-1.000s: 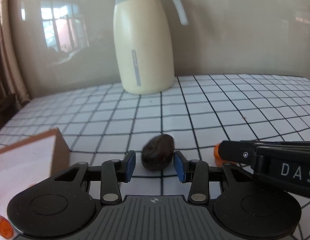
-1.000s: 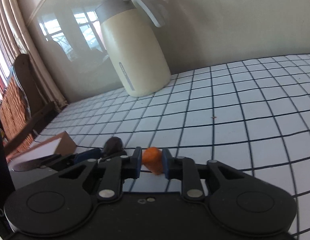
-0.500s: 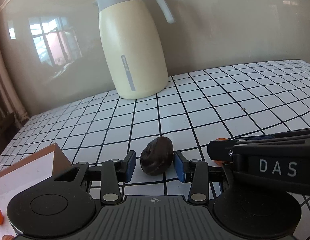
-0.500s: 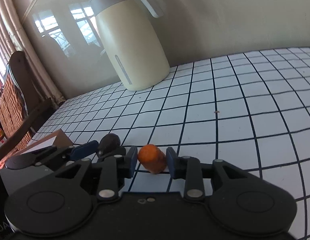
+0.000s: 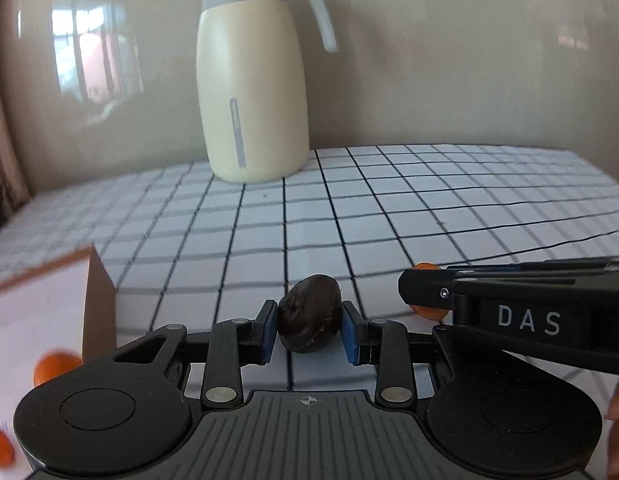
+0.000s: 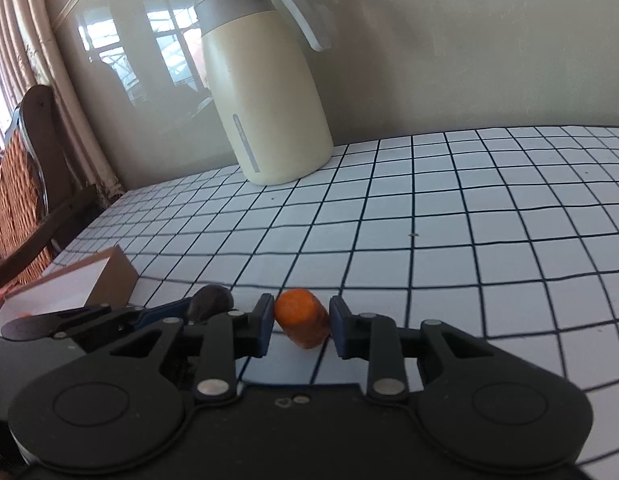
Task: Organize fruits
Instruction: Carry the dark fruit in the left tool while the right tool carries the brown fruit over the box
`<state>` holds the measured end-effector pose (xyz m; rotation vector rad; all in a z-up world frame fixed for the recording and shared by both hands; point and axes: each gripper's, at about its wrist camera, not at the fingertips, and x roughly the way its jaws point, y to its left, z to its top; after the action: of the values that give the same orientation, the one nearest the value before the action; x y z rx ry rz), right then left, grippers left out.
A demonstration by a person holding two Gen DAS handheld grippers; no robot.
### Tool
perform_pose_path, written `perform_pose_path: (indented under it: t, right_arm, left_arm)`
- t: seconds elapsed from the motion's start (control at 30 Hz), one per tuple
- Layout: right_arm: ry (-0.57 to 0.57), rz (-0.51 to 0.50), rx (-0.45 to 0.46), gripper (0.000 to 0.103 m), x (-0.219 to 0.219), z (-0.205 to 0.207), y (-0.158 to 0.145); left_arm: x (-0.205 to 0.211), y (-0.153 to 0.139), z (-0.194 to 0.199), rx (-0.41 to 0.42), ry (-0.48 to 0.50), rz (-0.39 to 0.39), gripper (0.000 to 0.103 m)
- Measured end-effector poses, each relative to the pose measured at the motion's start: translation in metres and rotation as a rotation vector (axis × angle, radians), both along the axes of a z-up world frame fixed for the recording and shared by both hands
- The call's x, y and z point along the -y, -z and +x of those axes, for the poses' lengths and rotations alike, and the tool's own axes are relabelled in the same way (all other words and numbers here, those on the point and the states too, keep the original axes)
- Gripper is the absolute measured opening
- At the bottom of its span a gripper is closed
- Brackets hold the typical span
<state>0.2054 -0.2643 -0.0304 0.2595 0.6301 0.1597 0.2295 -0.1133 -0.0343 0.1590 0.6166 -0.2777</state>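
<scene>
My left gripper (image 5: 309,330) is shut on a dark brown wrinkled fruit (image 5: 310,318) and holds it above the checked tablecloth. My right gripper (image 6: 301,326) is shut on an orange fruit piece (image 6: 302,322) and holds it off the cloth. In the left wrist view the right gripper (image 5: 509,312) reaches in from the right, with the orange piece (image 5: 427,268) showing behind its finger. In the right wrist view the left gripper (image 6: 109,320) and the dark fruit (image 6: 211,302) sit to the left.
A cream thermos jug (image 5: 255,80) stands at the back by the wall. A brown box with a white inside (image 5: 41,320) sits at the left and holds orange pieces (image 5: 53,364). A wicker chair (image 6: 17,184) stands beyond the table's left edge.
Both grippers have risen from the cloth with their fruits. The left jaws closed onto the dark fruit. Both views have swung slightly, and the box now shows more in the left view.
</scene>
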Motion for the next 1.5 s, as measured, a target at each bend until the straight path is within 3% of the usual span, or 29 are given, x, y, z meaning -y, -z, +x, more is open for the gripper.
perform_pose_path:
  t: [0.37, 0.57, 0.73, 0.83, 1.1, 1.5]
  right_arm:
    - [0.006, -0.015, -0.022, 0.024, 0.001, -0.006, 0.006]
    - [0.011, -0.024, -0.012, 0.02, 0.001, -0.008, 0.008]
    - [0.013, -0.024, -0.002, 0.02, 0.002, -0.01, 0.006]
    - [0.011, -0.024, 0.012, 0.02, 0.002, -0.013, 0.003]
    - [-0.005, -0.016, 0.054, 0.02, 0.001, -0.022, -0.009]
    - [-0.152, -0.025, 0.135, 0.02, -0.044, -0.051, -0.035]
  left_arm:
    - [-0.008, 0.008, -0.017, -0.016, -0.04, -0.038, 0.038]
    - [-0.002, 0.009, -0.016, 0.006, -0.04, -0.008, 0.038]
    - [-0.001, 0.007, -0.017, 0.028, -0.033, -0.013, 0.033]
    - [-0.002, 0.004, -0.022, 0.056, -0.032, -0.026, 0.033]
    - [-0.02, -0.007, -0.032, 0.036, -0.052, -0.107, 0.033]
    - [-0.064, -0.039, -0.08, 0.07, -0.109, -0.107, 0.033]
